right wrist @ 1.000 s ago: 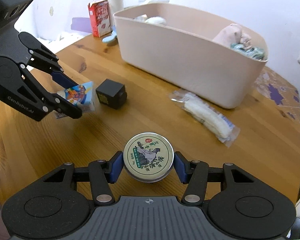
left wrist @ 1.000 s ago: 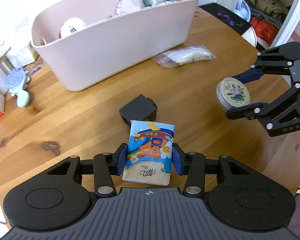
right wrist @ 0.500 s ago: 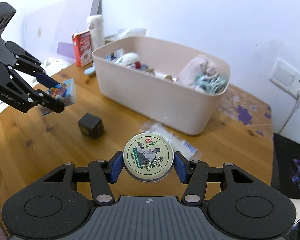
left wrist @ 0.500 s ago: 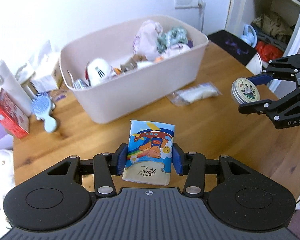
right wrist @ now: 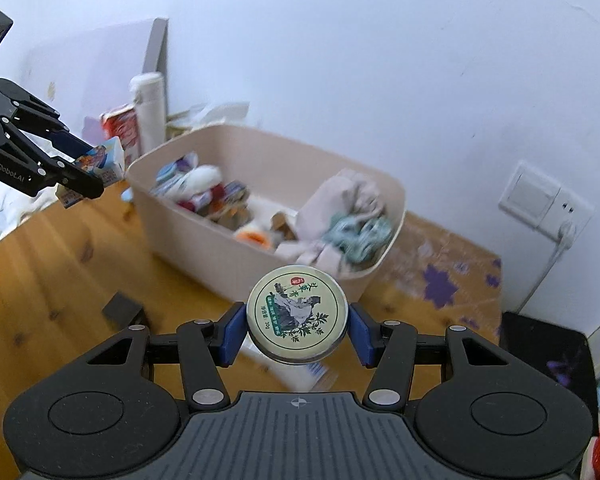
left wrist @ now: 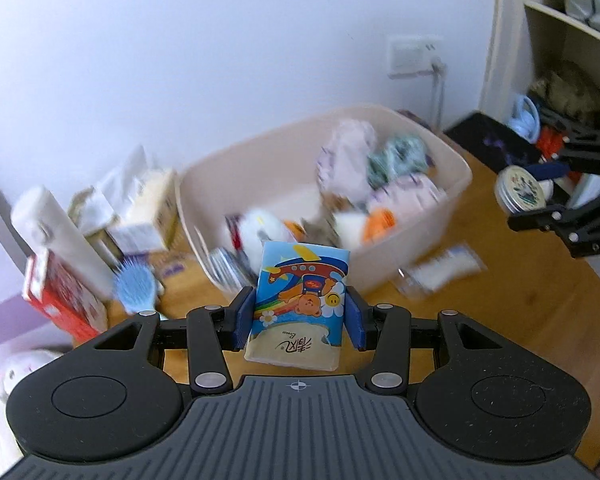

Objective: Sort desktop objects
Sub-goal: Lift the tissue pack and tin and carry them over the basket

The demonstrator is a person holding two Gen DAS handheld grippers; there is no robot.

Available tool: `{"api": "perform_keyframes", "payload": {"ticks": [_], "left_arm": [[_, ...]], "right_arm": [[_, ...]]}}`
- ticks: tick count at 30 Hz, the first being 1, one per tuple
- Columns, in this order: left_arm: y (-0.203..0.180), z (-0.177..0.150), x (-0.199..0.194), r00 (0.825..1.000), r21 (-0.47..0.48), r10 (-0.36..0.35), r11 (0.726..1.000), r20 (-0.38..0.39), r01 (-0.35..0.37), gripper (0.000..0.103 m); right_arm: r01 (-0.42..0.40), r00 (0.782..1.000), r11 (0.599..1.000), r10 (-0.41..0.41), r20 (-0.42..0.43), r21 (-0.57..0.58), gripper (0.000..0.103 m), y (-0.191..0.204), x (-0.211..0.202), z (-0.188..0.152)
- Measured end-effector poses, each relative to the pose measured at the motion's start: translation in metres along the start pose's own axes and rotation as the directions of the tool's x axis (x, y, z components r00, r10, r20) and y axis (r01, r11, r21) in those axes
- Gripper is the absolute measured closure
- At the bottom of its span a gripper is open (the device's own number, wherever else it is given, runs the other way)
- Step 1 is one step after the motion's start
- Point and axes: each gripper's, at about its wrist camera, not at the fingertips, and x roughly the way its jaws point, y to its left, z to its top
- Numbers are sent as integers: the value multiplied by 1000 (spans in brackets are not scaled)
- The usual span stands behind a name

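Observation:
My left gripper (left wrist: 300, 316) is shut on a tissue pack (left wrist: 300, 300) printed with a cartoon bear and plane, held in the air before the pink bin (left wrist: 452, 184). My right gripper (right wrist: 296, 328) is shut on a round tin (right wrist: 297, 314) with a green herb label, above the table near the bin (right wrist: 188, 232). From the left wrist view the right gripper (left wrist: 536, 194) and its tin (left wrist: 521, 189) hang at the far right. In the right wrist view the left gripper (right wrist: 82, 168) holds the tissue pack (right wrist: 104, 162) at the left. The bin holds several items.
A black cube (right wrist: 122, 308) and a clear packet (left wrist: 440, 274) lie on the wooden table (left wrist: 520, 300). A blue hairbrush (left wrist: 134, 292), a red carton (left wrist: 56, 300) and a white bottle (left wrist: 56, 228) stand left of the bin. Shelves (left wrist: 572, 80) rise at the right.
Both grippers rose from low over the table, still holding the tissue pack and the tin. The views tilted up, so the bin's inside and the wall came into sight.

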Motion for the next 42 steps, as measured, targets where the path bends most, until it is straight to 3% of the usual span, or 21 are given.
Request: {"api": "perform_keyframes", "payload": {"ticks": [9, 17, 28, 42], "left_arm": [[23, 49, 13, 997, 20, 28, 999, 71, -29, 56], [23, 75, 38, 998, 23, 1, 1000, 65, -2, 56], [2, 82, 83, 1000, 35, -13, 999, -23, 14, 56], [-18, 74, 138, 988, 23, 2, 1000, -151, 1, 57]], "right_arm": [[35, 998, 998, -38, 59, 45, 52, -18, 12, 31], [50, 996, 998, -52, 74, 38, 52, -23, 36, 53], [75, 996, 997, -76, 52, 25, 52, -29, 63, 72], [86, 992, 996, -83, -93, 36, 52, -28, 112, 65]]}}
